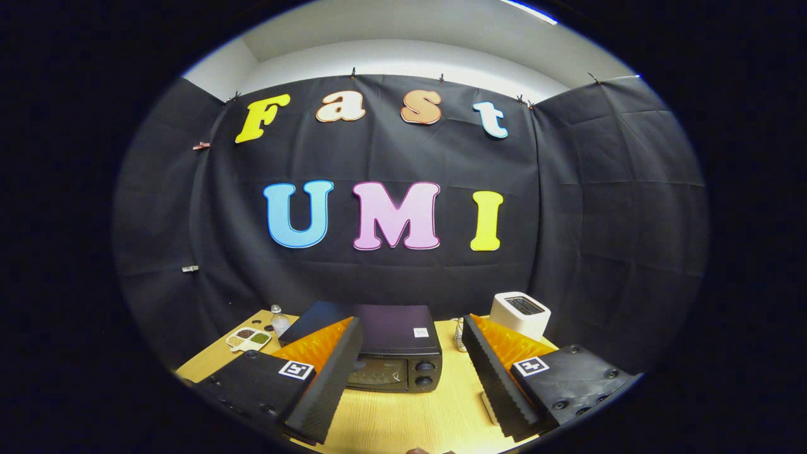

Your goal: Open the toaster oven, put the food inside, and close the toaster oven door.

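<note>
The oven (394,350) sits on the table (403,416), just ahead of the gripper (413,378), door closed. It looks heavy and rigid; the door's top edge seems the best hold, though its handle is hidden. Fingers are spread wide, holding nothing. Right of the oven stands a white toaster (520,313); left, a dish (248,338) and bottle (279,320).
</note>
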A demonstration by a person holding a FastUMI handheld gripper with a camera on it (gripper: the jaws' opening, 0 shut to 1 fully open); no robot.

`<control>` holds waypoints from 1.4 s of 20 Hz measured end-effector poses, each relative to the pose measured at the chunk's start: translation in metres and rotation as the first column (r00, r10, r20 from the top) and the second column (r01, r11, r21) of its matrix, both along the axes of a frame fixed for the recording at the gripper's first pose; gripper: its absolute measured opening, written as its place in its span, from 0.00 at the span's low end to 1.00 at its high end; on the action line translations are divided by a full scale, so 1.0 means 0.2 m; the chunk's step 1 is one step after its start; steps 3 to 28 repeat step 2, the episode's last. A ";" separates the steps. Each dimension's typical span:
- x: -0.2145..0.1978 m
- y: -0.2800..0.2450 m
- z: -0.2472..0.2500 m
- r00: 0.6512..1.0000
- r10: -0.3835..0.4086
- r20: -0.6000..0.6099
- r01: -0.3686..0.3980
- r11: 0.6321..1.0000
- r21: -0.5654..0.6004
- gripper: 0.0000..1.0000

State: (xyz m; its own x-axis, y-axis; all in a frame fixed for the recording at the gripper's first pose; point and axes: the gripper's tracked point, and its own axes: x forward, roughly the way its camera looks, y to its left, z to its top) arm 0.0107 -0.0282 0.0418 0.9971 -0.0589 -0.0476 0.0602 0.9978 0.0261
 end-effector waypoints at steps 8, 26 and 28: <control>0.00 0.02 0.01 1.000 0.008 -0.001 -0.008 1.000 -0.006 0.99; 0.00 0.02 0.01 1.000 0.008 -0.001 -0.008 1.000 -0.006 0.99; 0.00 0.02 0.01 1.000 0.008 -0.001 -0.008 1.000 -0.006 0.99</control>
